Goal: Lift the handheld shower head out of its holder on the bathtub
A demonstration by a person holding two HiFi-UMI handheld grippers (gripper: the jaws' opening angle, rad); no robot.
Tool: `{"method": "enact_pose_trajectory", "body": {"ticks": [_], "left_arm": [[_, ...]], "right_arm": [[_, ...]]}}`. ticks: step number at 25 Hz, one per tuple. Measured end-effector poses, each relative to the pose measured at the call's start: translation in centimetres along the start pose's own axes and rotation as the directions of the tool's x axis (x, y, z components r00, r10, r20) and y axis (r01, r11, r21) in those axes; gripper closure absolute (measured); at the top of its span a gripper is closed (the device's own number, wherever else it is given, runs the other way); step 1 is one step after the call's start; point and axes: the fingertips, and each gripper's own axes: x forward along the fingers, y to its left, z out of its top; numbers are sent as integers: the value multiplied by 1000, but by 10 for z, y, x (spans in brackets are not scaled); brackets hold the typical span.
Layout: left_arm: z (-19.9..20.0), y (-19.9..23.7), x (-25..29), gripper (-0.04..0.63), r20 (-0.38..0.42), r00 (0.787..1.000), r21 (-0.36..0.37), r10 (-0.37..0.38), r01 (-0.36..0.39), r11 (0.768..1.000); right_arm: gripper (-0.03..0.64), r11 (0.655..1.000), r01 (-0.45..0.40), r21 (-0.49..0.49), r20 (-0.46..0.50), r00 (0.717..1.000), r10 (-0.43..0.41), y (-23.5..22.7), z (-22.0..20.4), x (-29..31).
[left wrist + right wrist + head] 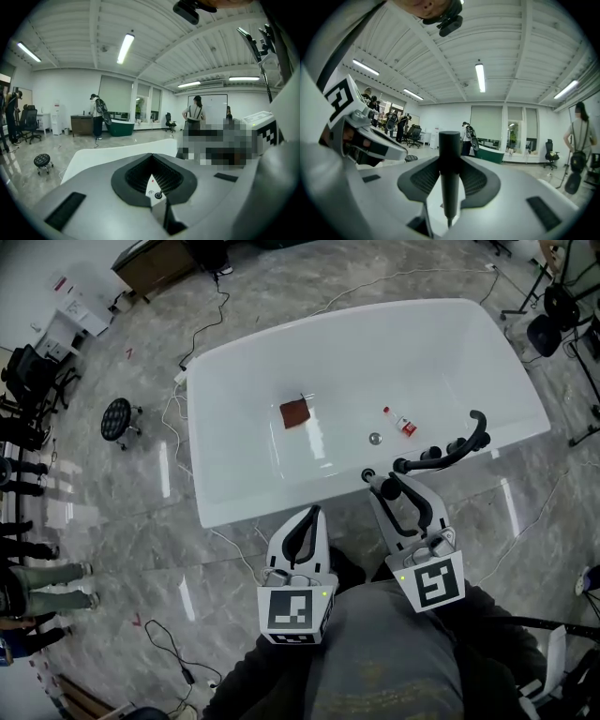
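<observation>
The black handheld shower head (448, 454) lies along the near right rim of the white bathtub (281, 334), its head end curving up toward the right. My right gripper (394, 479) is at its handle end. In the right gripper view the black handle (450, 159) stands upright between the pads, which close on it. My left gripper (309, 517) hovers at the tub's near rim, left of the right one. Its jaws meet at the tips and hold nothing (152, 161).
Inside the tub lie a red-brown square (294, 412), a small red-and-white bottle (403, 423) and the drain (375, 439). A round black stool (117, 418) and cables sit on the floor to the left. Chairs and people stand at the far left.
</observation>
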Motion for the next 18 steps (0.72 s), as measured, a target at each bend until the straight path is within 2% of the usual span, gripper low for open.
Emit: {"method": "enact_pose_trajectory", "body": {"ticks": [8, 13, 18], "left_arm": [[9, -35, -17, 592, 8, 1000, 18, 22, -22, 1000], [-5, -59, -32, 592, -4, 1000, 32, 31, -31, 999], [2, -85, -49, 591, 25, 998, 50, 53, -54, 997]], "right_arm": [[480, 1000, -12, 10, 44, 999, 12, -9, 19, -32], [480, 1000, -21, 21, 59, 998, 20, -9, 12, -56], [480, 999, -36, 16, 90, 995, 35, -14, 20, -84]]}}
